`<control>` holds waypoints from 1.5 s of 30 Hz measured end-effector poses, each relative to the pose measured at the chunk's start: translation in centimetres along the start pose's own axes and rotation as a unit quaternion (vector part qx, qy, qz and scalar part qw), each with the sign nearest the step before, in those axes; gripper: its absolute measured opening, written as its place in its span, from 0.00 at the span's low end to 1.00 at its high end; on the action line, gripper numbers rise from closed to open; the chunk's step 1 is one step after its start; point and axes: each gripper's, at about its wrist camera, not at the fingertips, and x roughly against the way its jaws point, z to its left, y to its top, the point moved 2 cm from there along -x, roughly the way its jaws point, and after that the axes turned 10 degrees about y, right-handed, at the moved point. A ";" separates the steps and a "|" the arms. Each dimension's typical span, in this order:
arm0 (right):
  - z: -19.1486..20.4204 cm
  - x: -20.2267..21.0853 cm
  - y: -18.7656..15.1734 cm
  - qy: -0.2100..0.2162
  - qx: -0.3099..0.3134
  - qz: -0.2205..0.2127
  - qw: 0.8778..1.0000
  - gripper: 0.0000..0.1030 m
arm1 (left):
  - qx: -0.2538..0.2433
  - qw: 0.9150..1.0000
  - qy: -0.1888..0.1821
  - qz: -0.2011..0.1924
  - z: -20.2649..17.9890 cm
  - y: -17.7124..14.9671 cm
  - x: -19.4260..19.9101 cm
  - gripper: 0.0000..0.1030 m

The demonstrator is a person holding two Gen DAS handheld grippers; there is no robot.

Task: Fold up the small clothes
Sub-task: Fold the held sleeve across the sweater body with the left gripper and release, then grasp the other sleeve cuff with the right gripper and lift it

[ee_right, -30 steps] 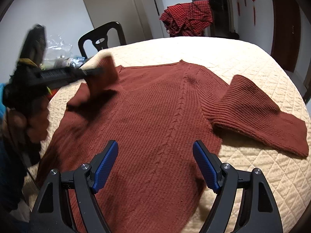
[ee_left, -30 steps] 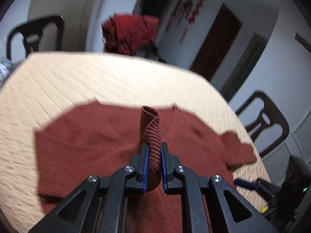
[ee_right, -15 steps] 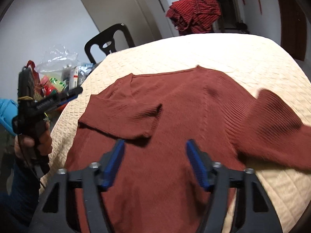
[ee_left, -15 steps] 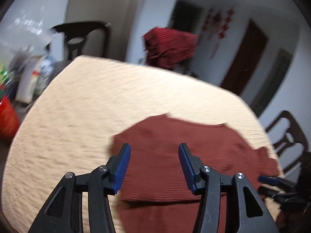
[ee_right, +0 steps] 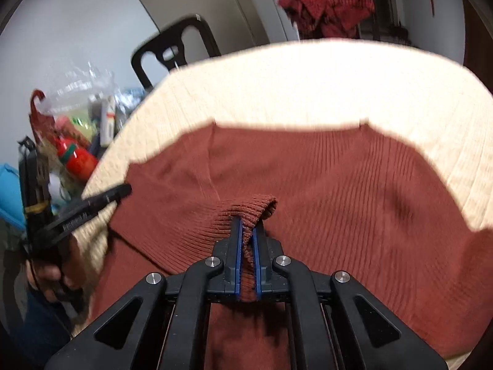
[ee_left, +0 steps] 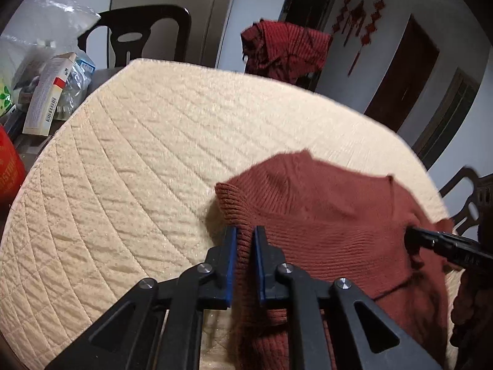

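Left wrist view: the left gripper (ee_left: 245,257) has its jaws drawn together on a bunched ribbed edge of the rust-red sweater (ee_left: 332,215), which lies on the cream quilted table cover (ee_left: 129,160), toward the right and near side of it. The pinched knit stands up in a small hump above the blue pads (ee_left: 231,262), so the edge appears lifted clear of the cover; that would let it be carried across without dragging the layers beneath. The right gripper (ee_left: 414,238) enters from the right, its tip at the sweater's far side. Beyond the table are a dark chair (ee_left: 135,34), a red checked garment (ee_left: 283,49) draped at the back, and boxes (ee_left: 46,92) at the left edge. Right wrist view: the right gripper (ee_right: 246,240) is likewise clamped, holding a ribbed cuff or hem fold of the sweater (ee_right: 339,178) raised over the spread body of the garment. The neckline edge lies flat at the far side. The left gripper (ee_right: 121,189) shows at the sweater's left margin, held in the person's hand (ee_right: 49,274). Judgement: both sides are gripped at once so that a fold can be brought over evenly; the fold is not yet laid down. A bag (ee_right: 77,101) and other clutter stand beside the table at left.
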 end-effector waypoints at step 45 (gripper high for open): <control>-2.0 9.5 -13.4 -0.051 -0.031 -0.034 0.998 0.41 | -0.054 0.999 -0.003 0.006 -3.6 -10.5 6.9 0.50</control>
